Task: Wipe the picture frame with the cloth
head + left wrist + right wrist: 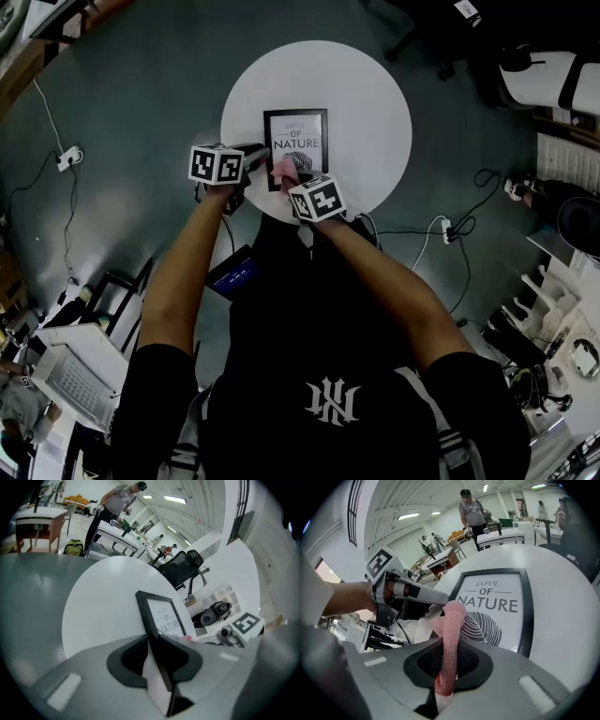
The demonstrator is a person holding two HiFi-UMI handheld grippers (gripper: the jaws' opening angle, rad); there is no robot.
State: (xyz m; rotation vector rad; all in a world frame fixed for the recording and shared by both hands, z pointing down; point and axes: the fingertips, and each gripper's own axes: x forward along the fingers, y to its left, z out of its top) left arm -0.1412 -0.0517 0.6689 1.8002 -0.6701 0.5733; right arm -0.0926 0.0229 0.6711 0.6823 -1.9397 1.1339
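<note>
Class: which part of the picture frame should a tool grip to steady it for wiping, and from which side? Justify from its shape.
Grip the picture frame by its thin black border on the left edge, near the lower corner, approaching from the left. That rim fits between jaws, as the left tool shows, and leaves the print's face free for the pink cloth.

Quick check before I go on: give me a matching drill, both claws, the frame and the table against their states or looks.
1 left claw
2 right claw
3 frame
4 table

A white, round
B shut on the pink cloth
C shut on the frame's edge
D black rim, NATURE print

Pairs: 1-C, 2-B, 3-D, 4-A
</note>
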